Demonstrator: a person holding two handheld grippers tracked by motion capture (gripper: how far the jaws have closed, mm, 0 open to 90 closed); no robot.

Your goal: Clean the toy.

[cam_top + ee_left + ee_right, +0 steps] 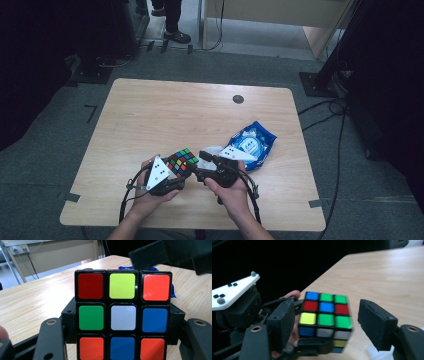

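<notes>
We see a light wooden table [150,115] on grey carpet, a blue snack bag [252,142] lying near its right edge, a dark round cap [238,99] set toward its far edge.

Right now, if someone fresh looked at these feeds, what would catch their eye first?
The scrambled cube, bright against the dark grippers, held off the near table edge in the left gripper. The right gripper stands open beside it, jaws apart from the cube. Behind it lies a blue packet on the table.
</notes>
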